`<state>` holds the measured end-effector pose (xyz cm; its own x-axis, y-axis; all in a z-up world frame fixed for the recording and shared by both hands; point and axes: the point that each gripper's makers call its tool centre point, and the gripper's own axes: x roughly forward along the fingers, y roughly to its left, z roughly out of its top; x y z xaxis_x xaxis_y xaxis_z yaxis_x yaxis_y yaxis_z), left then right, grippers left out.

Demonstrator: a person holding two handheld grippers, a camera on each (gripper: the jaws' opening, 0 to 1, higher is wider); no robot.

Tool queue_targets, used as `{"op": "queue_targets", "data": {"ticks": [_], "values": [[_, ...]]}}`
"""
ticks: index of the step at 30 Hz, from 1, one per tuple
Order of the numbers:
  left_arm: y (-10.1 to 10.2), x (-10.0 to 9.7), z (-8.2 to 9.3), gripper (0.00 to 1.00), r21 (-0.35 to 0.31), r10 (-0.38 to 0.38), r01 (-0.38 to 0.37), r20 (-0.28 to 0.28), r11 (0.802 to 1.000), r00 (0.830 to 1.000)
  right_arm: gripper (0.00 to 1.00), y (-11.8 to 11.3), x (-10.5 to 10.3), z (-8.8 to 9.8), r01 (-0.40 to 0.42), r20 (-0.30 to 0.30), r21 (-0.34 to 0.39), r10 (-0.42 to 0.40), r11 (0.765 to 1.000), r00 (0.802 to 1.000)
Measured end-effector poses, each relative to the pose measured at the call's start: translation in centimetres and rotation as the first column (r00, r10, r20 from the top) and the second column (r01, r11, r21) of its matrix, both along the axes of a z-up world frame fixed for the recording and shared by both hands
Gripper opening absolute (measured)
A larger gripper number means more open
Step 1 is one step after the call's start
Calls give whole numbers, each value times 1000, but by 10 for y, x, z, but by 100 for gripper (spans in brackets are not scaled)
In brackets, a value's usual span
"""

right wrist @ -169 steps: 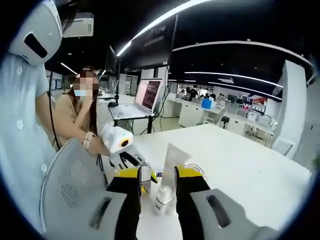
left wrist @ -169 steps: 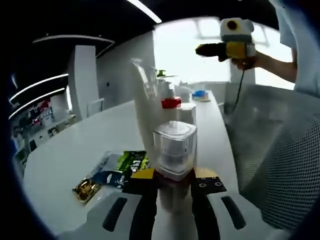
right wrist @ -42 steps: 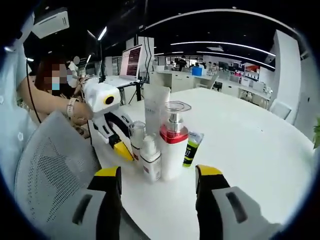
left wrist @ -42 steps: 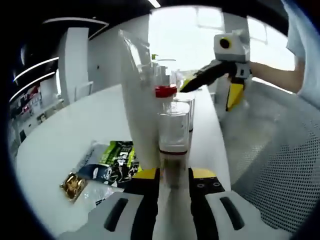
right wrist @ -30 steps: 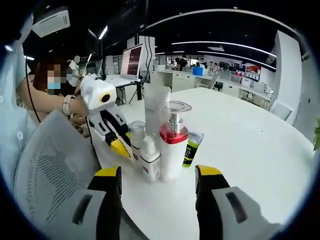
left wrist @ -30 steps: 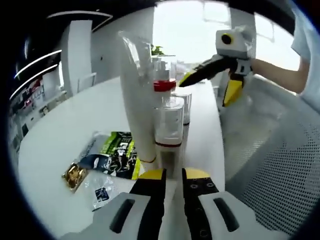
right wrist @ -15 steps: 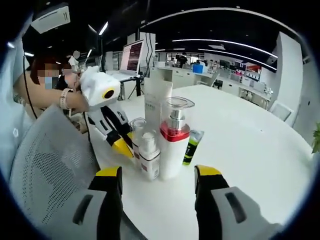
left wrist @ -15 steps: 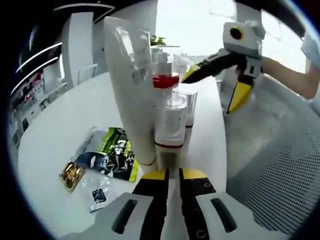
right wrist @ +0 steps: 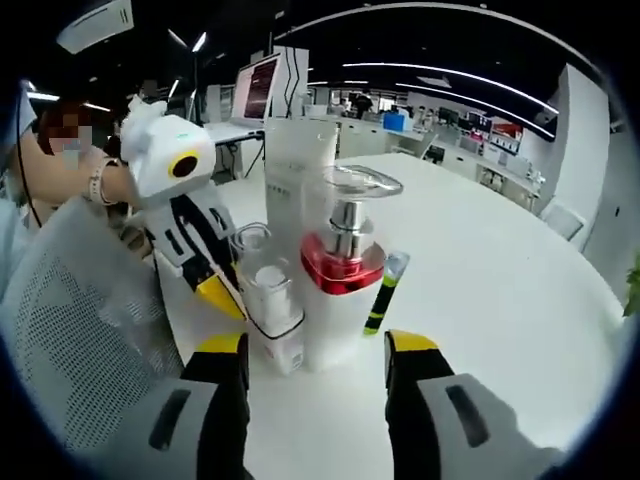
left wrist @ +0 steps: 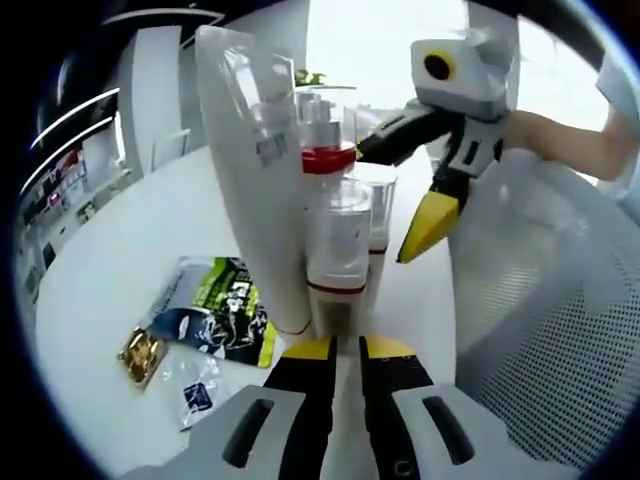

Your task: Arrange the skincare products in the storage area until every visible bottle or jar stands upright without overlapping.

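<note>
Products: four stand upright in one tight cluster near the table [right wrist: 500,300] edge: one tall white tube [left wrist: 250,190], one pump bottle [right wrist: 342,285] with a red collar, and two small clear-capped bottles.
Small bottles: in the left gripper view the near bottle [left wrist: 338,255] stands just beyond the jaw tips, and the far bottle [left wrist: 378,215] is half hidden behind it. In the right gripper view I can separate only one small bottle [right wrist: 272,310] with certainty.
Tube: it stands on its cap, just beside the near bottle; its top is cut off by the view edge.
Flat items: one green tube [right wrist: 381,290] lies on the table behind the pump bottle. In the left gripper view, about three sachets [left wrist: 205,320] lie in a loose overlapping pile; the exact count is hard to tell.
Left gripper [left wrist: 340,350]: jaws almost closed, only a narrow slit between them, nothing held.
Right gripper [right wrist: 315,350]: jaws wide apart, holding nothing, the cluster just ahead of them.
Chair [right wrist: 80,330]: one mesh back, cut off at the edge.
</note>
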<state>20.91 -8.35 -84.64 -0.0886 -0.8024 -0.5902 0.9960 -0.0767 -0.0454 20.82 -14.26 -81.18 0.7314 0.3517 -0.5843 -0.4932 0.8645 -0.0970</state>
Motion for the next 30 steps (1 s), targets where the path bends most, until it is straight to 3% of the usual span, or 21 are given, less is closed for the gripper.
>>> {"op": "queue_targets", "data": {"ticks": [14, 19, 23, 26, 30], "values": [[-3, 0, -1, 4, 3, -24, 24, -3, 1000, 1000, 54, -4, 9, -6, -15, -10, -20, 15, 1000, 1000], [-4, 1, -1, 5, 5, -21, 21, -1, 1000, 1000, 51, -11, 6, -12, -23, -30, -71, 20, 997, 999], [4, 5, 2, 6, 1, 5, -5, 4, 1000, 1000, 44, -8, 0, -14, -26, -43, -38, 24, 999, 999], [11, 20, 2, 6, 11, 61, -61, 42, 998, 997, 40, -5, -4, -19, -41, -59, -31, 39, 999, 998], [10, 35, 5, 0, -10, 126, -126, 75, 992, 989, 33, -3, -6, -23, -56, -69, -35, 53, 998, 996]]}}
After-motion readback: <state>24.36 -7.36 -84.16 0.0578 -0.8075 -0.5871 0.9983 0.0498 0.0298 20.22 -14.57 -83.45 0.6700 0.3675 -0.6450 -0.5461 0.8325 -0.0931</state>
